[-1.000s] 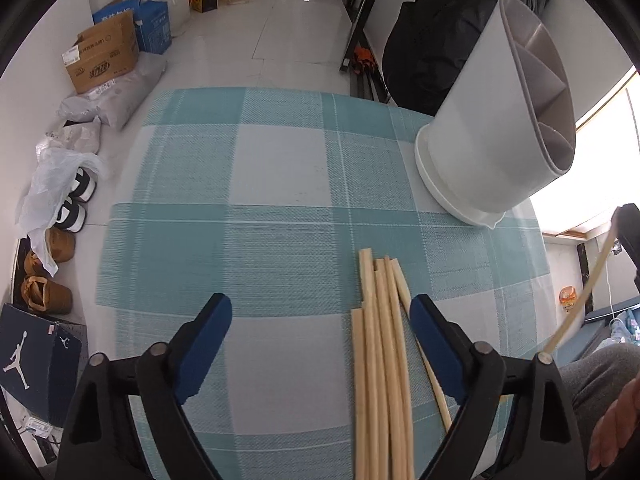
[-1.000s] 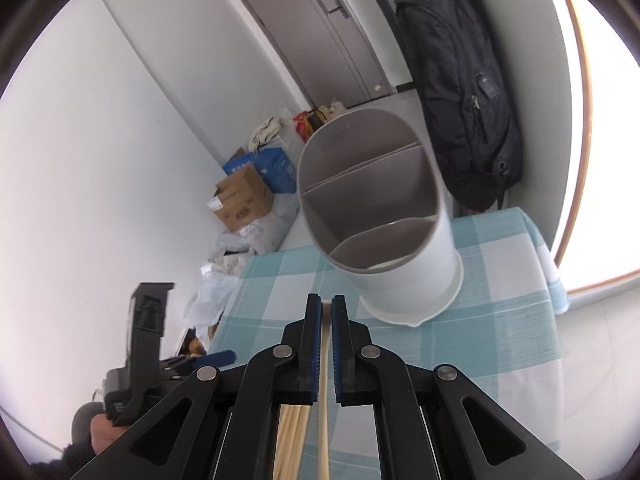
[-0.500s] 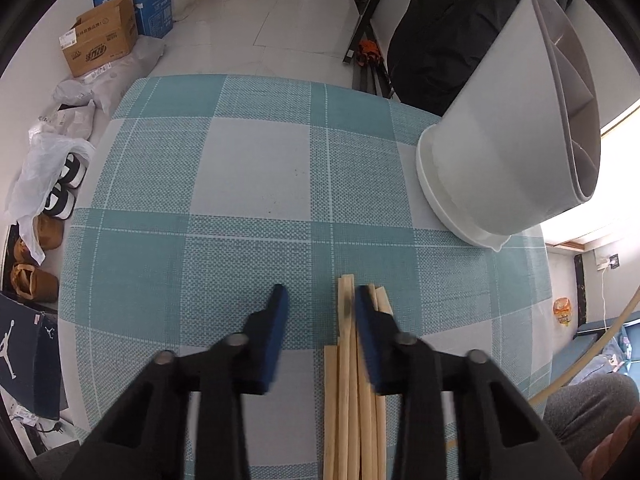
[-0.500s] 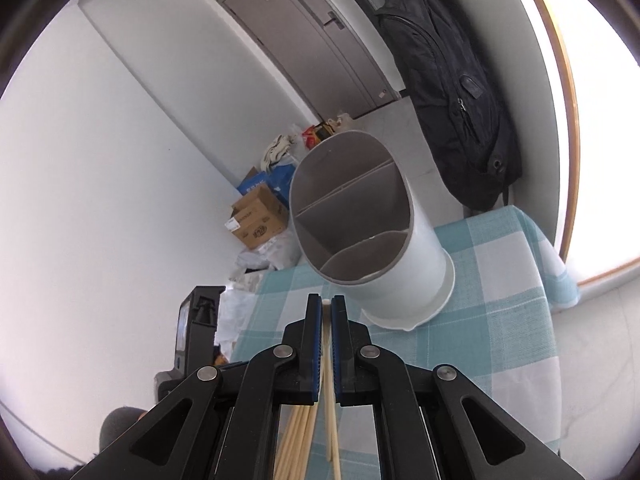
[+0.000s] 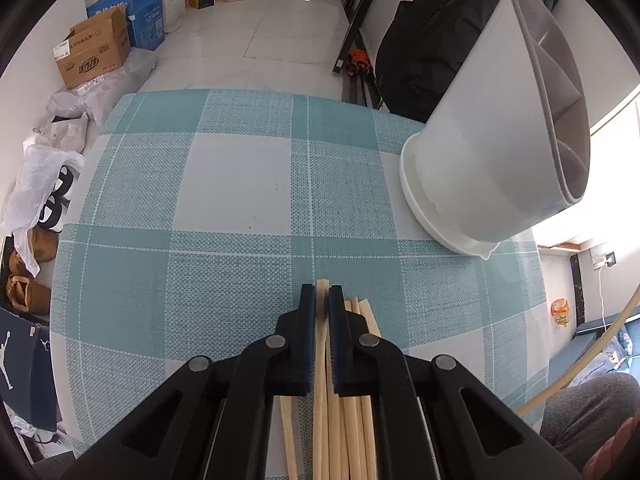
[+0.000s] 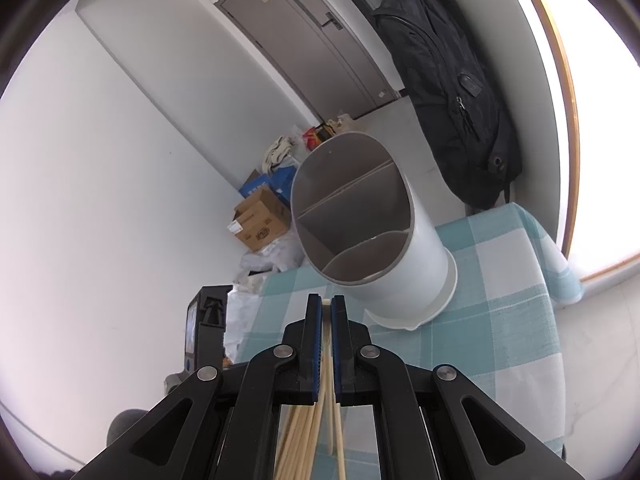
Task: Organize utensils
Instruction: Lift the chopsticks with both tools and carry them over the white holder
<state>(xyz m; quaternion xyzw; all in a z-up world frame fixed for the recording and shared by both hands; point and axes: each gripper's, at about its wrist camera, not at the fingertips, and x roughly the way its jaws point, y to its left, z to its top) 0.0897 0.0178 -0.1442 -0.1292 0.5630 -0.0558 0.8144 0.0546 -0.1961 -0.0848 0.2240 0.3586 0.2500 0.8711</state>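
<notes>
Several pale wooden chopsticks (image 5: 356, 420) lie bundled on the teal checked tablecloth (image 5: 200, 280). My left gripper (image 5: 321, 294) points down at them, its jaws closing with one chopstick (image 5: 321, 344) pinched between the pads. A white divided utensil holder (image 5: 480, 152) stands at the far right of the table. In the right wrist view my right gripper (image 6: 326, 304) is shut on a single chopstick (image 6: 327, 344), held above the table just short of the holder's (image 6: 400, 280) open mouth. That raised chopstick (image 5: 600, 344) shows at the left view's right edge.
A black backpack (image 6: 452, 92) hangs behind the holder. Cardboard boxes (image 5: 94, 52), bags and shoes (image 5: 28, 292) crowd the floor past the table's left edge. A person's grey-clad knee (image 5: 588, 412) is at the near right corner. The left gripper's body (image 6: 206, 320) appears left of my right gripper.
The left gripper's jaws went from wide open to closed on one chopstick of the bundle. The right gripper stayed shut on its chopstick and tilted slightly, with the holder now nearer its tips.
</notes>
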